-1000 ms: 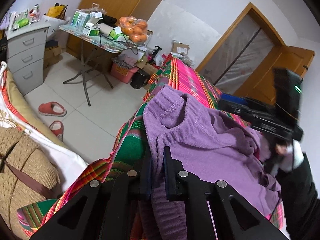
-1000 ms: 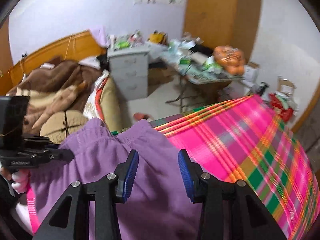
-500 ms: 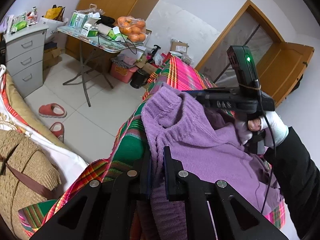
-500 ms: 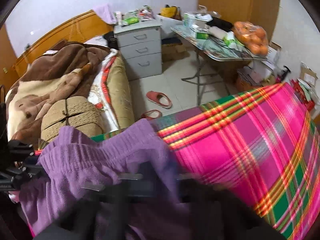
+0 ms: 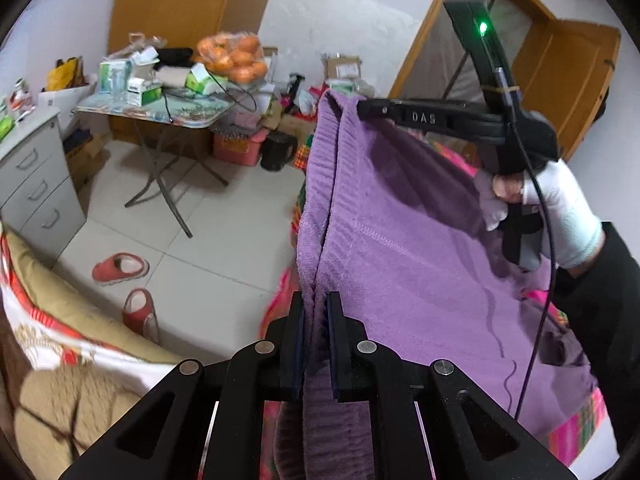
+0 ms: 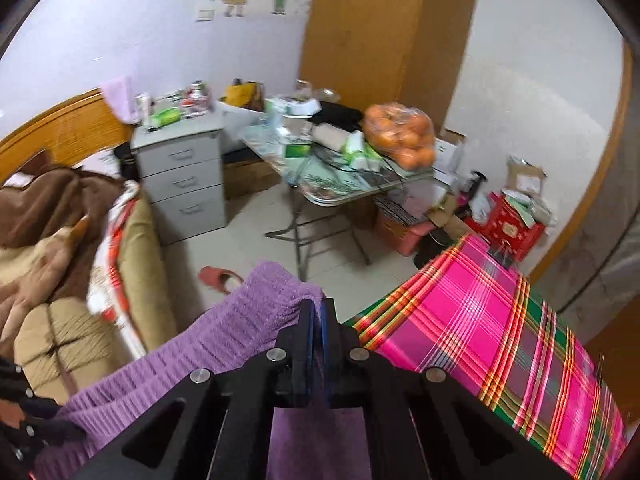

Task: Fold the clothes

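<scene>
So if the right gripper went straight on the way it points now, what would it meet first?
The right gripper is shut on the ribbed hem of the purple fleece garment, so that comes first. Beyond it, probably the white tiled floor near the folding metal table; depth is unclear.

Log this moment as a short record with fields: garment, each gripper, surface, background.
garment: purple knit garment, ribbed band stretched between both grippers, lifted
left gripper: jaws opening, ribbed band between the pads
right gripper: shut on the band's other end
surface: pink plaid cloth
background: folding table bearing a bag of oranges; grey drawer unit
</scene>
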The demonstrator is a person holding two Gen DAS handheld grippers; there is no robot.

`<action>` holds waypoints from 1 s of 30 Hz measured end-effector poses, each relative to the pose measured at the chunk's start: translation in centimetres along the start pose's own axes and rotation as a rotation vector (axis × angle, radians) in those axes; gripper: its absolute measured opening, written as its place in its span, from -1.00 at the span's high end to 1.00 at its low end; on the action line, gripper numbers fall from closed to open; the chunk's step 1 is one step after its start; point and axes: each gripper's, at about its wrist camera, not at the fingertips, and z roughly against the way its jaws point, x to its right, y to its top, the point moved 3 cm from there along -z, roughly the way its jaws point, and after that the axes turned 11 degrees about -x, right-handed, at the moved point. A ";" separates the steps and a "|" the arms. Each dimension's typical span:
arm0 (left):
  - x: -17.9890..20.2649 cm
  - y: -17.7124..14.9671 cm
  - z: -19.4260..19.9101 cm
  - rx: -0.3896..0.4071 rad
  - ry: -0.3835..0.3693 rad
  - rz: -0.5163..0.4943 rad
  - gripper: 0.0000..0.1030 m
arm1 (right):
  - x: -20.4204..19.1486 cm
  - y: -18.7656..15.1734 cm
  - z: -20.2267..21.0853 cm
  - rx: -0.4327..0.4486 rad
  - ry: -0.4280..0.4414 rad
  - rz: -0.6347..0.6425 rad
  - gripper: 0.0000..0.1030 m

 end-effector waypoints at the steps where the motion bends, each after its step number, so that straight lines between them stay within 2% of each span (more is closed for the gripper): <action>1: -0.5 0.2 -0.6 -0.024 -0.007 0.009 0.73 | 0.0 -0.1 -1.3 -0.039 -0.002 -0.002 0.92; 3: -1.0 -0.2 -1.1 -0.041 -0.019 0.019 0.65 | 0.3 -0.9 -2.6 -0.072 -0.014 -0.015 0.90; 5: -1.2 -1.1 -0.3 -0.017 -0.017 0.021 0.55 | 0.6 -1.5 -2.6 -0.067 0.001 -0.031 0.89; 8: -2.0 -3.0 2.3 0.070 -0.056 0.081 0.51 | 2.1 -2.7 0.0 -0.016 0.057 -0.079 0.76; 10: -2.7 -4.6 4.0 0.130 -0.098 0.139 0.41 | 3.1 -3.9 2.4 0.019 0.082 -0.102 0.69; 13: -3.1 -7.5 5.3 0.179 -0.180 0.240 0.06 | 3.9 -6.2 6.2 0.068 0.098 -0.111 0.65; 14: -3.1 -8.4 5.3 0.180 -0.201 0.270 -0.02 | 4.1 -7.2 7.4 0.082 0.101 -0.114 0.63; 16: -2.9 -9.7 4.5 0.155 -0.237 0.315 -0.03 | 4.3 -9.2 9.4 0.101 0.111 -0.122 0.61; 20: -2.7 -9.9 2.0 0.088 -0.273 0.408 -0.04 | 4.1 -13.7 12.1 0.114 0.143 -0.150 0.60; 22: -2.9 -9.7 1.5 0.089 -0.289 0.450 -0.04 | 3.8 -15.9 13.1 0.114 0.156 -0.166 0.60; 23: -2.9 -9.6 1.4 0.095 -0.298 0.463 -0.04 | 3.7 -17.1 13.7 0.113 0.163 -0.174 0.60; 26: -3.1 -9.2 1.6 0.129 -0.228 0.489 0.78 | 3.9 -20.4 15.7 0.125 0.161 -0.208 0.60; 30: -3.4 -10.0 3.6 0.188 -0.168 0.471 0.81 | 4.9 -24.9 18.8 0.167 0.137 -0.267 0.60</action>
